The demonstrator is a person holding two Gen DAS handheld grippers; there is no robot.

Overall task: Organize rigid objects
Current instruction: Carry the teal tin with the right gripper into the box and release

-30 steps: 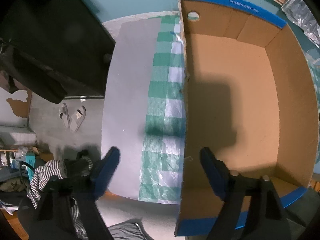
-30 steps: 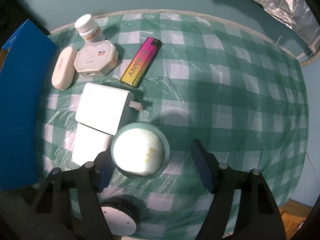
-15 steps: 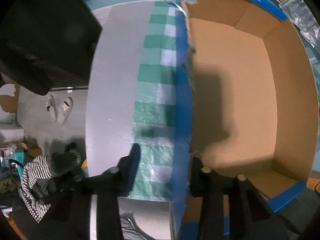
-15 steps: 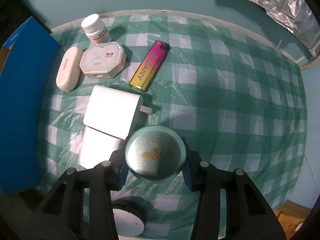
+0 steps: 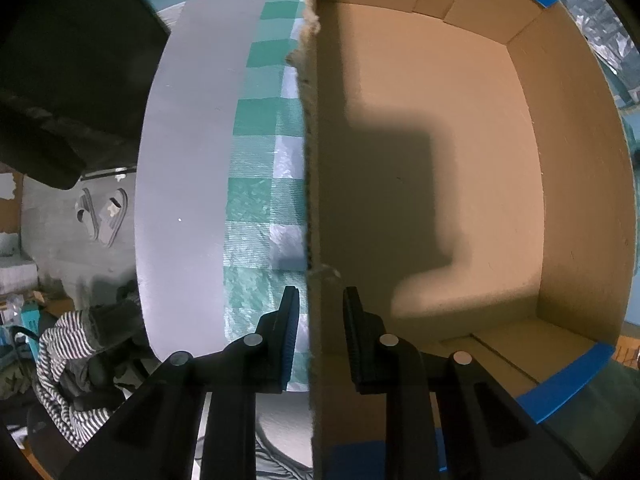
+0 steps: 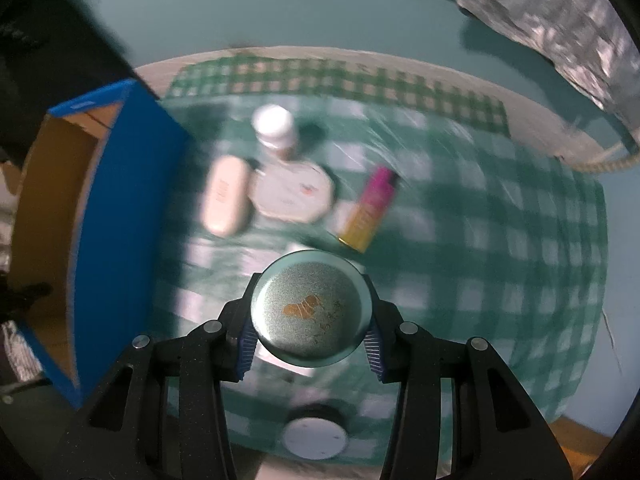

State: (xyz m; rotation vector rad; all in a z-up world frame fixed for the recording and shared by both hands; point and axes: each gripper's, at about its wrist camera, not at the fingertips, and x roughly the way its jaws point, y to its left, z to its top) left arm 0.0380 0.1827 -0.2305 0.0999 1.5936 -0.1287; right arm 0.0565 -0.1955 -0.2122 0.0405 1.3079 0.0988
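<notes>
Brown cardboard box (image 5: 460, 184) with blue tape on its rim sits on the table (image 5: 180, 168), on a green checked cloth (image 6: 500, 240). The left hand-held gripper (image 5: 320, 320) pinches the box's side wall, one finger inside and one outside. The right hand-held gripper (image 6: 308, 340) has just squeezed onto a round green tin (image 6: 312, 312) and holds it up above the cloth. Behind lie a white case (image 6: 224, 196), a pink and yellow lighter (image 6: 368, 208) and a small white bottle (image 6: 276, 128).
</notes>
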